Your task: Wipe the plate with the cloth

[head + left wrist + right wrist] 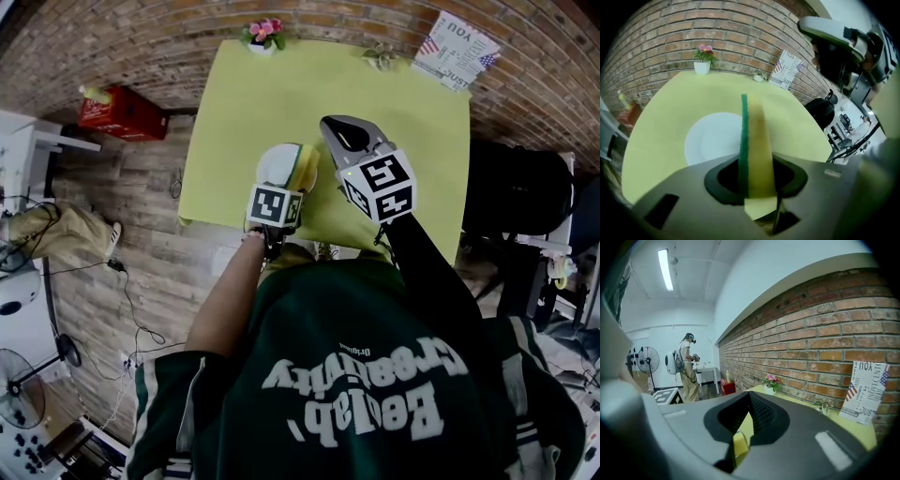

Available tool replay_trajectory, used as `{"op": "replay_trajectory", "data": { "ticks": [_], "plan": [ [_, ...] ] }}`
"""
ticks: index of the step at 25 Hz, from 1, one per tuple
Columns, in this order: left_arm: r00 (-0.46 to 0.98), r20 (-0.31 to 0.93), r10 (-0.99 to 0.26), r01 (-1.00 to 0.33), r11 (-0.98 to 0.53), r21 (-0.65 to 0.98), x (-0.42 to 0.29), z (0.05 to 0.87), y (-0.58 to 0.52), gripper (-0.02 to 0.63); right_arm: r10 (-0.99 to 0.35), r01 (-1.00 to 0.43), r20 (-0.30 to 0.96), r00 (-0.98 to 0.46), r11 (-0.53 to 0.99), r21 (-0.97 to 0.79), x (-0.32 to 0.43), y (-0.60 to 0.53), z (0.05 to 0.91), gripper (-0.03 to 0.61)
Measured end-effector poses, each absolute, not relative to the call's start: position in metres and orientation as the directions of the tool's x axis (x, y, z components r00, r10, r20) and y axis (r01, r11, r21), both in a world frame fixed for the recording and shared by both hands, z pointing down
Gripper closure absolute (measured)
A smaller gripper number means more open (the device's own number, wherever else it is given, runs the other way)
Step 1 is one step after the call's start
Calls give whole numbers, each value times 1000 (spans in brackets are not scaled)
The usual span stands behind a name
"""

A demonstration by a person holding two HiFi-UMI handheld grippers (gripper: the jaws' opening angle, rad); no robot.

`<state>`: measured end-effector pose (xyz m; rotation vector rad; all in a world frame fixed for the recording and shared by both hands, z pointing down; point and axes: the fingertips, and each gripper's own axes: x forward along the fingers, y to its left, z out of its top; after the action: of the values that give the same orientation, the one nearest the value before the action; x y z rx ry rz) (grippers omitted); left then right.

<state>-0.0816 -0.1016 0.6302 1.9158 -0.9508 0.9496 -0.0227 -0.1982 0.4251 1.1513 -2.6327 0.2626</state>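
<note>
The left claw [284, 186] is clenched on a sponge [754, 150]. The sponge is yellow with 1 green scrubby side. It stands in for the cloth here. It sticks up on its thin edge, with the green side to the left.

The white plate [712, 143] lies flat on the yellow table [403, 122], close to the person's edge. From the head view, the sponge is just over the right rim of the plate. I cannot tell if it touches the plate yet.

The right claw [750, 399] is pinched together with nothing in it. It hangs in the air to the right of the plate. A small flower pot [263, 36] sits far back by the brick wall, well apart from the plate.

The sponge looks soft and light. It will likely bend and squash when it is pushed down, so a hold near its bottom end, like now, leaves lots of sponge free to rub.

The plate looks hard, smooth and slippery. It could slide on the table or break if it falls. I think the empty claw may need to hold the plate by its rim.
</note>
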Motion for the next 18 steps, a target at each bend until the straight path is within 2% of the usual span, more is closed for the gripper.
{"op": "replay_trajectory", "data": {
  "ticks": [14, 18],
  "plan": [
    [335, 872, -357, -938, -217, 272, -166, 632, -107, 474, -676, -719, 296, -675, 693, -55, -36, -201, 421, 565],
    [323, 875, -362, -942, -208, 262, -171, 633, -105, 476, -671, -713, 297, -680, 699, -52, -39, -200, 422, 565]
  ]
}}
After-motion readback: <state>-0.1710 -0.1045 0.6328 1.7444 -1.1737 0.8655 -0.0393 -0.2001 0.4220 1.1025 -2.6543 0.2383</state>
